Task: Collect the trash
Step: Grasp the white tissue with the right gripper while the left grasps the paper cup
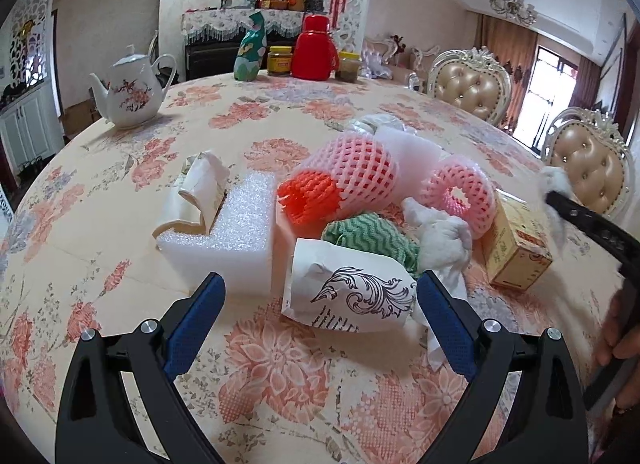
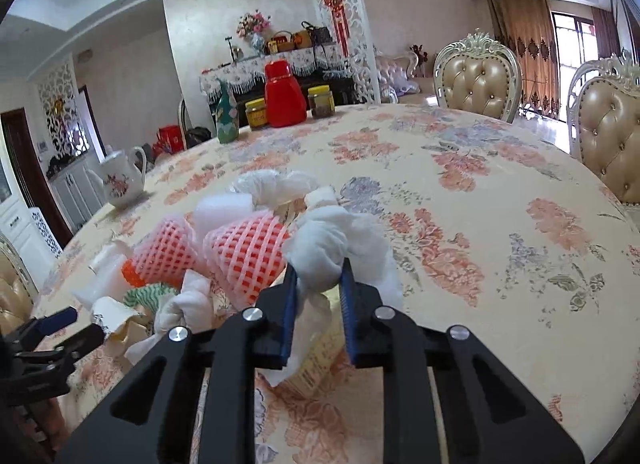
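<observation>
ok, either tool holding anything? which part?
Right tool pinches a crumpled white tissue at its near end. Left tool is open, holding nothing.

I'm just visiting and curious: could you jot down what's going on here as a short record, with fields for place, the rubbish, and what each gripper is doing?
place: round table with flowered cloth
rubbish: pink foam nets, white foam corner, printed paper bag, small box, crumpled tissue
left gripper: open, printed paper bag just ahead
right gripper: shut on crumpled tissue
also on table: teapot, red flask, jars
</observation>
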`<action>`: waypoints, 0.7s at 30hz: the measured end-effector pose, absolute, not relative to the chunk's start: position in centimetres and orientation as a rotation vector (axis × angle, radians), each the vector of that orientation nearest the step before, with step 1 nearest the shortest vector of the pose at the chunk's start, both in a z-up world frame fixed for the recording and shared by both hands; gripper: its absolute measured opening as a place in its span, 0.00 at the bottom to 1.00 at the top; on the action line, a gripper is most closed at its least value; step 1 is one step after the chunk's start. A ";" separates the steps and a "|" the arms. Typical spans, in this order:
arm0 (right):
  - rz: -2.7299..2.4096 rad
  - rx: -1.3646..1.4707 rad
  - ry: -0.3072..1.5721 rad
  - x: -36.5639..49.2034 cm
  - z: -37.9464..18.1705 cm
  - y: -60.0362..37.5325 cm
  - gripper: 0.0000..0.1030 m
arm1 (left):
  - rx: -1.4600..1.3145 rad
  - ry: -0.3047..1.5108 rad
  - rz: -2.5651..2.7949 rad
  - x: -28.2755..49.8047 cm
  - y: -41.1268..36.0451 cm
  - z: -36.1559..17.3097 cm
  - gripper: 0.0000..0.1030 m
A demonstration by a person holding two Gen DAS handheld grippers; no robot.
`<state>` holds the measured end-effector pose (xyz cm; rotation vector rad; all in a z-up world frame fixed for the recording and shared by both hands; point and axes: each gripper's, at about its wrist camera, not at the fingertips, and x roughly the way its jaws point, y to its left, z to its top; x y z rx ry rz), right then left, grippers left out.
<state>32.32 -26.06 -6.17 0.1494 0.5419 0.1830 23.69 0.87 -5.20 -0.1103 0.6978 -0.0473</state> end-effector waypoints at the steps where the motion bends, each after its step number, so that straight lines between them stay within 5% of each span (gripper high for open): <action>1: 0.186 0.158 0.537 32.1 -6.1 -26.3 0.19 | -0.117 0.707 -0.046 23.9 0.8 -5.3 0.88; 7: 0.213 0.190 0.525 31.3 -5.9 -27.4 0.19 | -0.080 0.736 -0.037 25.3 -1.0 -5.7 0.88; 9: 0.220 0.193 0.528 31.2 -6.1 -27.4 0.19 | -0.072 0.771 -0.037 26.1 -1.3 -6.1 0.82; 11: 0.227 0.200 0.532 31.1 -6.2 -27.4 0.19 | -0.084 0.802 -0.047 26.6 -1.3 -6.5 0.65; 21: 0.253 0.188 0.529 29.8 -5.8 -26.7 0.19 | -0.092 0.726 -0.082 24.1 -1.2 -5.5 0.62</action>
